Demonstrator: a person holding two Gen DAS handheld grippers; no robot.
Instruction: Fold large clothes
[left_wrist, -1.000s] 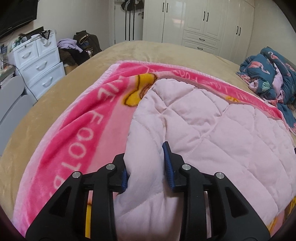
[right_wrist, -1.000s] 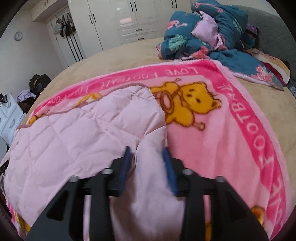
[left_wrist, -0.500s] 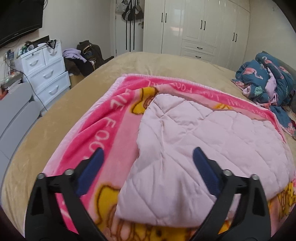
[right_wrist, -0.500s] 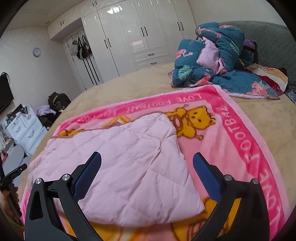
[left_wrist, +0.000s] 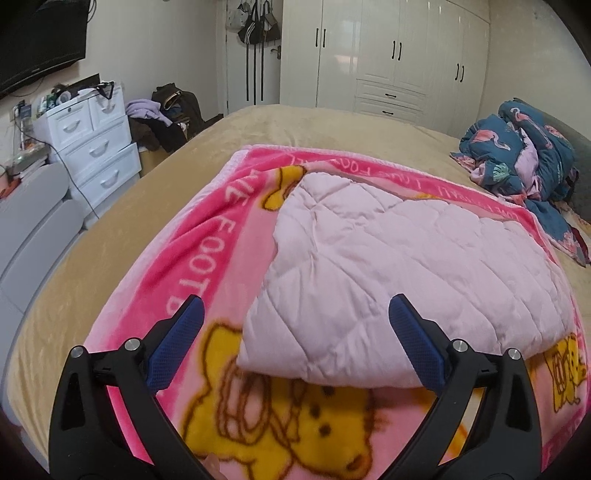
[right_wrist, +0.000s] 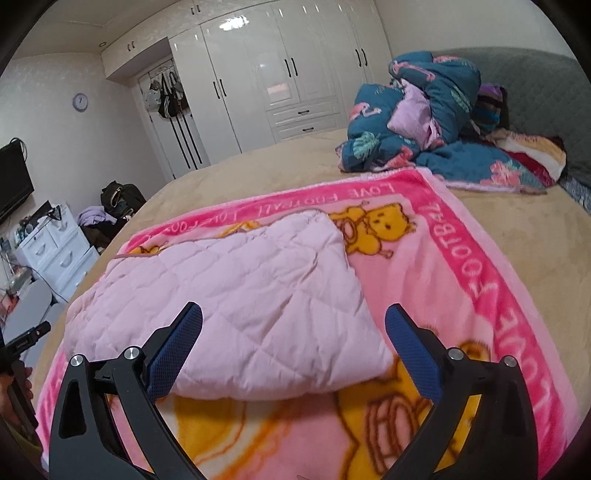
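Note:
A pale pink quilted garment (left_wrist: 399, 266) lies folded flat on a pink bear-print blanket (left_wrist: 192, 258) spread on the bed. It also shows in the right wrist view (right_wrist: 236, 295), on the same blanket (right_wrist: 461, 266). My left gripper (left_wrist: 295, 317) is open and empty, held just above and before the garment's near left corner. My right gripper (right_wrist: 293, 325) is open and empty, above the garment's near right corner. Neither touches the cloth.
A heap of blue flamingo-print bedding (left_wrist: 524, 155) lies at the bed's far right, also in the right wrist view (right_wrist: 424, 122). White drawers (left_wrist: 92, 147) and dark bags (left_wrist: 173, 114) stand left of the bed. White wardrobes (right_wrist: 288, 74) line the far wall.
Both grippers were shut on the garment's near edge a second ago. They have let go, opened wide and drawn back and up; the garment now lies flat.

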